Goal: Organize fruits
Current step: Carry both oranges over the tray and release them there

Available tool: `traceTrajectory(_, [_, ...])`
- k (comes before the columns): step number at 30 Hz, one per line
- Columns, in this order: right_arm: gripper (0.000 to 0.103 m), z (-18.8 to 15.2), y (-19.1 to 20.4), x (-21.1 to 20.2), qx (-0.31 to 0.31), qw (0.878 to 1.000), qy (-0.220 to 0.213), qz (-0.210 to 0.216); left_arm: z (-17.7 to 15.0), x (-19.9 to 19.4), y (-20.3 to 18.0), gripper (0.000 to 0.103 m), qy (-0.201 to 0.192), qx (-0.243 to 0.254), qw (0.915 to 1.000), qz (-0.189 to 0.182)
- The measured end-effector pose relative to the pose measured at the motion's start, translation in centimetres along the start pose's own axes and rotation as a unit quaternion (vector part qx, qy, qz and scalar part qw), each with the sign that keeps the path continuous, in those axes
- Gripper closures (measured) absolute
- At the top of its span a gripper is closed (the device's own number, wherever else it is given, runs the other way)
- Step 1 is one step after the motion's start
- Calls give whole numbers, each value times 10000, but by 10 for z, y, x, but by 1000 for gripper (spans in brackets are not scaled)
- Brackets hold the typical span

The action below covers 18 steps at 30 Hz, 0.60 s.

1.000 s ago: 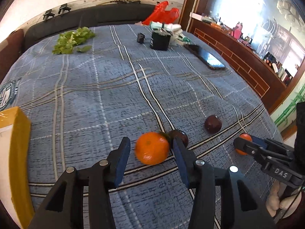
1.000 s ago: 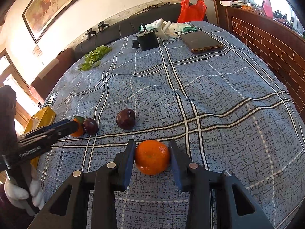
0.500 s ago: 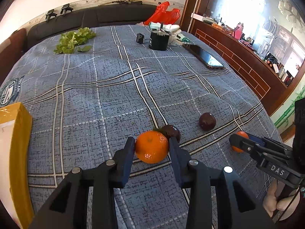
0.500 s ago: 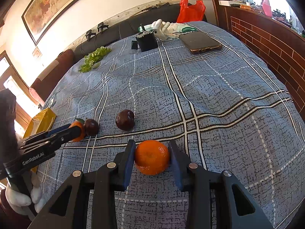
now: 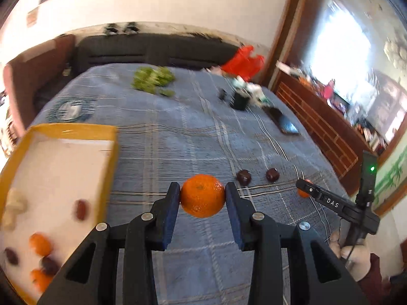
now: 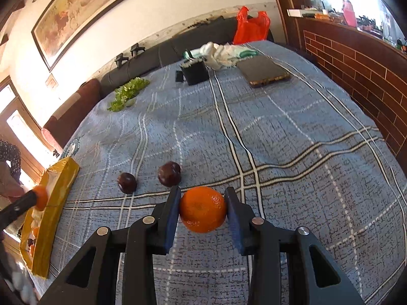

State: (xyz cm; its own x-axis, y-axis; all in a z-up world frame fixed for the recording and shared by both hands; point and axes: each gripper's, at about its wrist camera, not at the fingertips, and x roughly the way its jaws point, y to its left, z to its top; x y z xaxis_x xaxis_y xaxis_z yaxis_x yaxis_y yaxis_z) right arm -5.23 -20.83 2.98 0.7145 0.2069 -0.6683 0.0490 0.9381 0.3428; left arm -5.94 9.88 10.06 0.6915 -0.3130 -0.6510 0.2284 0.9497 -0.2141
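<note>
We have both grippers clamped on fruit: the left gripper (image 5: 202, 197) lifts one orange (image 5: 202, 195) near the yellow box (image 5: 110, 137); the right gripper (image 6: 202, 206) pins another orange (image 6: 202, 209) at the bed's near edge; either round fruit could slip out

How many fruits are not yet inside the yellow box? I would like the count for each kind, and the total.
Oranges: 2, one held in the left gripper, one held in the right gripper
Dark plums: 2, lying on the blue cloth
Total: 4
</note>
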Motion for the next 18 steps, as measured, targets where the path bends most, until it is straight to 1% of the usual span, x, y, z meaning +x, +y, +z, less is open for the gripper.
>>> traceTrajectory(5, [64,0,19,-15,4,9991,114,417,-7,-51,35,67,-360,-223,9984,369])
traceTrajectory(7, [64,1,34,-23,-122,9984,125,544,-9,-67,51,67,-475,-331,9968,550])
traceTrajectory(10, [64,5,67,-35,-419,9963,94,744,-13,-94,85,67,-631,-607,9924,866])
traceTrajectory(13, [64,9,103,-39,-670,9924,131,1024,-18,-109,117,67,-677,-860,9873,1155])
traceTrajectory(15, [64,10,125,-37,-798,9892,198,1214,-23,-113,142,67,-617,-1102,9824,1378])
traceTrajectory(18, [64,6,169,-27,-1006,9804,441,1635,-29,-115,167,67,-559,-1309,9788,1473])
